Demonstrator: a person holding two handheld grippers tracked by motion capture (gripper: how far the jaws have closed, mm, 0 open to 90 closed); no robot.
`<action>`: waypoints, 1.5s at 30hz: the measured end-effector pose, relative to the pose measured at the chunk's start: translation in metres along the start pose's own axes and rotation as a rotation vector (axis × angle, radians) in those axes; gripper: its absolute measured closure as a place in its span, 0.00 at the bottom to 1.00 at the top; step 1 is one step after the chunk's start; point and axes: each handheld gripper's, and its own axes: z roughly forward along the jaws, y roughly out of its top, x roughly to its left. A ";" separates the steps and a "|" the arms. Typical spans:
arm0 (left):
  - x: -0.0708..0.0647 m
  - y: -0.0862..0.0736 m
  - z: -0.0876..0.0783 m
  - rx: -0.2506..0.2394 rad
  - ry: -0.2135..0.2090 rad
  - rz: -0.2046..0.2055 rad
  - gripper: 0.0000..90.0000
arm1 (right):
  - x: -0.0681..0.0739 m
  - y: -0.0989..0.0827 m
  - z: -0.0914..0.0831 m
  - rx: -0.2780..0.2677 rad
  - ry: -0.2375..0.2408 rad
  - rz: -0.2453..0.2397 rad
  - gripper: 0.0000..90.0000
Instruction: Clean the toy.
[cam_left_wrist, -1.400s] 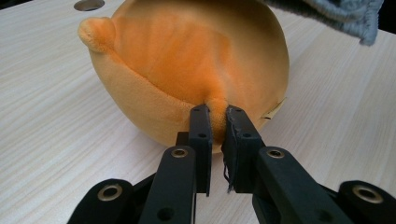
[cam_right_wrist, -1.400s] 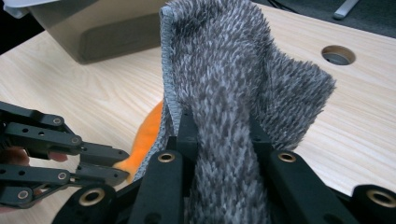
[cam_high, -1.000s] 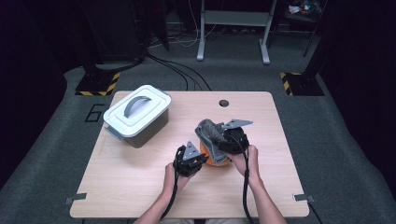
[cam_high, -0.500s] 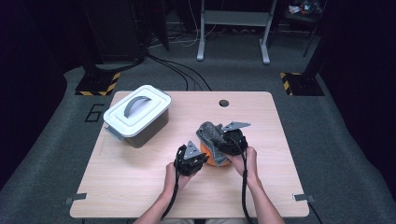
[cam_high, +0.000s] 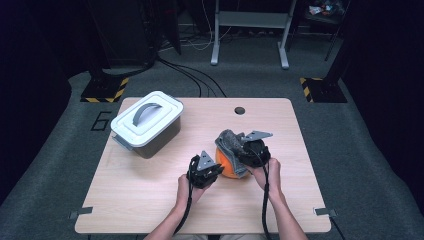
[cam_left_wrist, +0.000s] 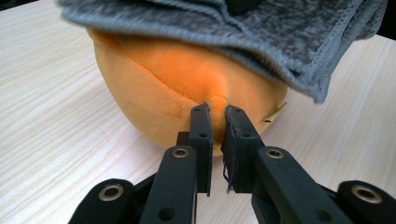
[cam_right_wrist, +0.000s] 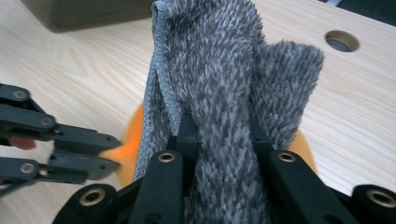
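Lidded box (cam_high: 146, 124) blocking the table's (cam_high: 150, 200) far left, bare wood open in front and to the right, cloth (cam_high: 231, 141) draped over orange ball (cam_high: 228, 165) mid-table, grippers crowding both its sides

High view: fixed above the person's edge of the table (cam_high: 150, 210), facing forward and down, far enough to take in the whole tabletop and the floor beyond. Left gripper view: low, near table level, looking along its own jaws, very close on the orange plush (cam_left_wrist: 177, 84) beneath the grey cloth (cam_left_wrist: 261, 32). Right gripper view: raised, tilted down along its jaws, close on the same cloth (cam_right_wrist: 215, 79); all three views share the plush, cloth and surrounding wood.
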 end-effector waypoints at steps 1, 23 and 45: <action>0.000 0.000 0.000 -0.001 0.000 -0.001 0.92 | -0.002 -0.001 -0.001 -0.006 -0.004 0.009 0.82; -0.001 0.000 0.001 -0.001 -0.007 -0.008 0.92 | -0.060 -0.042 -0.004 0.038 -0.056 0.191 0.82; 0.000 -0.001 0.000 0.001 -0.007 -0.011 0.92 | -0.027 0.001 -0.033 -0.053 -0.005 0.113 0.82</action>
